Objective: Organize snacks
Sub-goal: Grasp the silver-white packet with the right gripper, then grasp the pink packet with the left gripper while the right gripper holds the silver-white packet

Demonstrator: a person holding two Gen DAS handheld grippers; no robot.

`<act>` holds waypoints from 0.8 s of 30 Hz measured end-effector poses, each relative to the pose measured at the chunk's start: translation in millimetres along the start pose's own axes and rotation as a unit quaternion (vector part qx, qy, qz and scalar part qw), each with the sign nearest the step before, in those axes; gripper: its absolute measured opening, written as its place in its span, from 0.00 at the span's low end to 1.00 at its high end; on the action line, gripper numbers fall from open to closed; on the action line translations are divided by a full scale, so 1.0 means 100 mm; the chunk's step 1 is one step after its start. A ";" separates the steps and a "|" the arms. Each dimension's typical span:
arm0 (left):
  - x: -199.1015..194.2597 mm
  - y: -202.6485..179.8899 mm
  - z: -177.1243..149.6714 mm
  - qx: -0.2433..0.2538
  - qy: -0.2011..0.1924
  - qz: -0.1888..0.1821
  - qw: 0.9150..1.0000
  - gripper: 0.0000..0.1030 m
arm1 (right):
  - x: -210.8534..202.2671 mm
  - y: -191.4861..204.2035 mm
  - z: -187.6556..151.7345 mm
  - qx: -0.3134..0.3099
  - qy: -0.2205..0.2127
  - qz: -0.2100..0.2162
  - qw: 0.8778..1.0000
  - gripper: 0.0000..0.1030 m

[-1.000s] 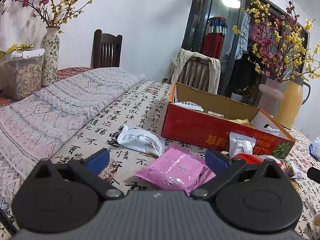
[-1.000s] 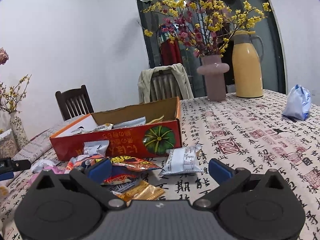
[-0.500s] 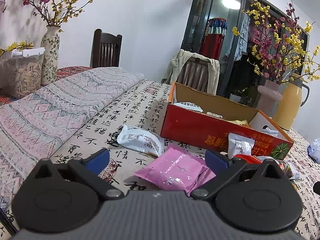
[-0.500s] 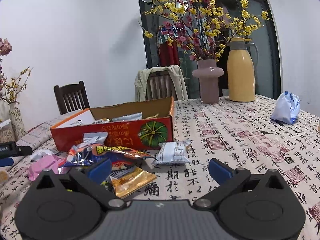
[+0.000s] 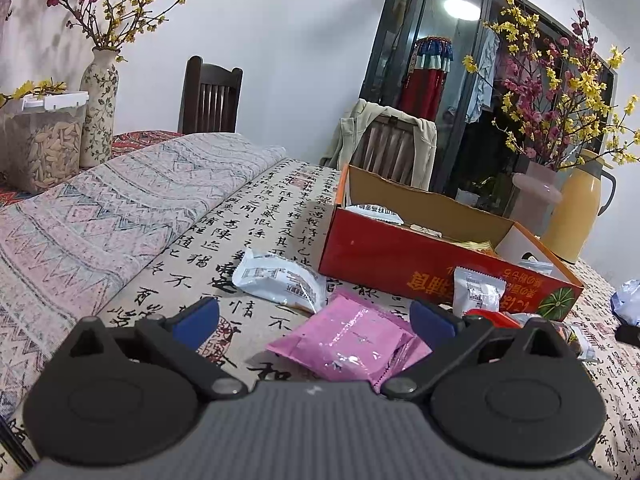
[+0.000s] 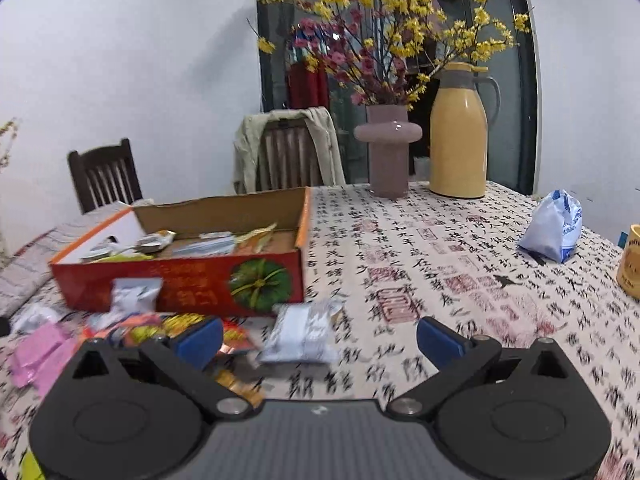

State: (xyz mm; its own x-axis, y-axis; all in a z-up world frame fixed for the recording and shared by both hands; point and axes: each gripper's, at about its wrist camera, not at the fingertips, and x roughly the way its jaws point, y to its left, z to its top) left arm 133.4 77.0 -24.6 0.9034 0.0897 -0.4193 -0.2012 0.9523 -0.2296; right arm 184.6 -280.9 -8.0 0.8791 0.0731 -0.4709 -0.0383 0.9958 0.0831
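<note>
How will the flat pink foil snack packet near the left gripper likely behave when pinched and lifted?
The flat pink foil snack packet looks thin and crinkled, so probably light and floppy, sagging from a pinch. Its glossy film may be slippery. Lying flat, it shouldn't roll.

calligraphy tablecloth (image 5: 256, 236), yellow-lettered red box (image 5: 420, 268)

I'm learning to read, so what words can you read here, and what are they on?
"不" and "情": black brush characters on the beige calligraphy tablecloth; the other characters are too distorted to read.
Red cardboard box: yellow print, upside down, not readable.
White plastic snack packet: print too small.
Yellow mug: lettering cut off at the edge.
</note>
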 end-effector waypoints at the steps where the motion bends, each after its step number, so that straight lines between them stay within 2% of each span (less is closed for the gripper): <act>1: 0.00 0.00 0.00 0.000 0.000 0.000 1.000 1.00 | 0.07 -0.01 0.05 -0.001 0.007 0.003 1.000 0.97; 3: 0.00 0.00 0.00 -0.001 0.001 -0.001 1.000 1.00 | 0.23 0.00 0.13 -0.002 0.026 0.007 1.000 0.83; 6: 0.00 0.00 -0.01 -0.001 0.001 -0.002 1.000 1.00 | 0.49 0.03 0.19 -0.003 0.053 0.004 0.999 0.72; 11: 0.01 0.01 -0.01 -0.003 0.002 -0.007 1.000 1.00 | 0.85 0.07 0.16 0.005 0.093 0.006 0.996 0.63; 13: 0.01 0.01 -0.01 -0.005 0.003 -0.010 1.000 1.00 | 0.92 0.08 0.11 0.007 0.109 0.006 0.994 0.54; 14: 0.01 0.02 -0.01 -0.006 0.002 -0.011 1.000 1.00 | 0.95 0.08 0.08 0.009 0.114 0.006 0.993 0.44; 16: 0.00 0.02 -0.01 -0.007 0.002 -0.013 1.000 1.00 | 0.89 0.08 0.05 0.009 0.095 -0.005 0.995 0.39; 21: -0.01 0.02 -0.01 -0.007 -0.002 -0.015 1.000 1.00 | 0.52 0.04 0.00 0.010 0.028 -0.008 1.000 0.39; 24: -0.01 0.02 -0.02 -0.007 -0.003 -0.015 1.000 1.00 | 0.34 0.01 -0.08 0.019 0.007 0.000 1.000 0.39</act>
State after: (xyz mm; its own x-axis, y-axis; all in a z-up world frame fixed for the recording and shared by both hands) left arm 131.4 78.4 -26.1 0.9114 0.0640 -0.4066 -0.1802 0.9502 -0.2542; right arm 210.4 -277.1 -30.4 0.8724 0.0737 -0.4831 -0.0198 0.9931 0.1159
